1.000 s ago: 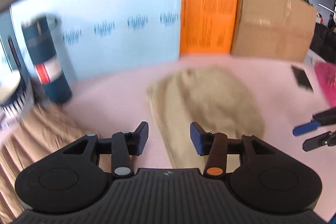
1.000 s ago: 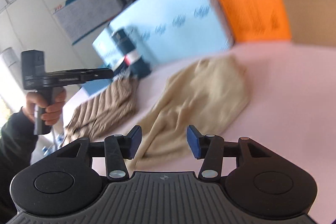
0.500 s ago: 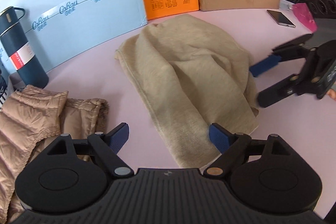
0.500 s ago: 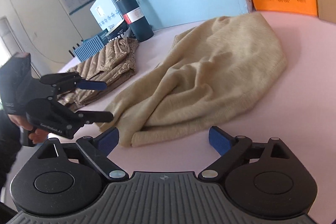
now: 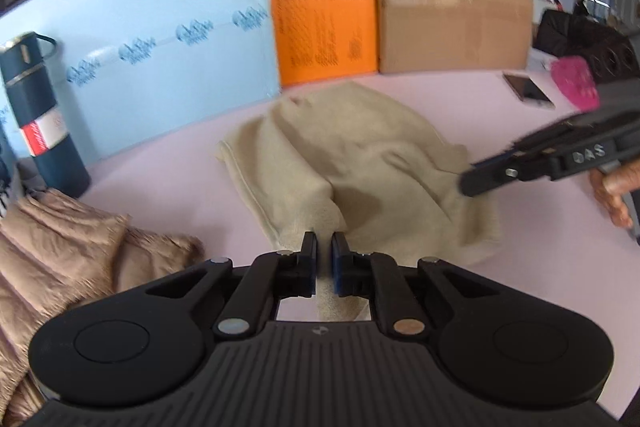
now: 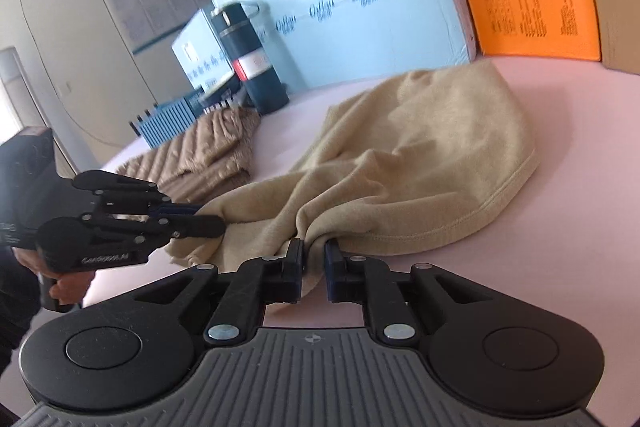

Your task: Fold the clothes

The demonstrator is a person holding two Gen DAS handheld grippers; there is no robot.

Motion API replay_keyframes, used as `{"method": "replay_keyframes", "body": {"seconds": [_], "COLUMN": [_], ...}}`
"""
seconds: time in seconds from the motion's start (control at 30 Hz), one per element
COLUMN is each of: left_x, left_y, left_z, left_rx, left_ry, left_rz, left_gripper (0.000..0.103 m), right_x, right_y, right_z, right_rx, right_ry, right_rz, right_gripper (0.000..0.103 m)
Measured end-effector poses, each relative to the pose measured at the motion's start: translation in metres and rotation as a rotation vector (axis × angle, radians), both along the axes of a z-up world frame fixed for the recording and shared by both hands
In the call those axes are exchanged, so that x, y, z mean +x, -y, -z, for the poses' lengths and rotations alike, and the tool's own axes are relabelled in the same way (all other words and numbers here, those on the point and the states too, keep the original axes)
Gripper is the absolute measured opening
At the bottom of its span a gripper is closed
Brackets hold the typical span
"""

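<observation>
Beige knit sweater fabric is pinched in both claws: the left gripper and the right gripper have just closed their jaws on its near edge. It lies crumpled on the pink table, beside a tan quilted jacket.
</observation>
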State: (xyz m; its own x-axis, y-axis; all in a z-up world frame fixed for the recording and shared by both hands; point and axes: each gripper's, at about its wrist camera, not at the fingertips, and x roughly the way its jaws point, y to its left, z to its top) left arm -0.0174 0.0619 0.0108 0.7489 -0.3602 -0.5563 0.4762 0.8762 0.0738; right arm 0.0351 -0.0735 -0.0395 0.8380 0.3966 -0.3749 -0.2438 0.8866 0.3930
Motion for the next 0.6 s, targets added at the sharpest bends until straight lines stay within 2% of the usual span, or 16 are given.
{"method": "replay_keyframes", "body": {"seconds": [0.2,0.37,0.43,0.47,0.5,0.53,0.57,0.6], "left_x": [0.011,-0.013,-0.022,-0.025,-0.026,-0.026,-0.026,-0.026], "left_y": [-0.013,-0.026,-0.031,-0.032,-0.032,-0.032,-0.032,-0.030], "left_z": [-0.050,-0.073,-0.076,-0.074,-0.069,-0.063,-0.057,-0.049], "left_rx": [-0.106,-0.139,-0.124,-0.107,-0.087,-0.066,-0.045,-0.020], "left_ry": [0.086,0.170,0.187,0.180,0.144,0.108,0.074,0.048], "left_rz": [-0.080,-0.054,-0.052,-0.053,-0.038,-0.024,-0.015,-0.029], "left_gripper": [0.007,0.006,0.006,0.006,0.007,0.008,0.011,0.022], "right_x": [-0.026,-0.072,-0.088,-0.095,-0.097,-0.095,-0.092,-0.087], "right_y": [0.027,0.041,0.041,0.041,0.039,0.035,0.031,0.025], "right_z": [-0.053,-0.100,-0.104,-0.105,-0.100,-0.089,-0.076,-0.061], "right_rx": [0.024,-0.004,-0.018,-0.025,-0.020,-0.005,0.011,0.033], "right_ry": [0.151,0.281,0.279,0.275,0.235,0.176,0.114,0.049], "right_rz": [0.073,0.106,0.096,0.090,0.069,0.050,0.033,0.013], "right_gripper": [0.007,0.007,0.007,0.007,0.009,0.012,0.028,0.045]}}
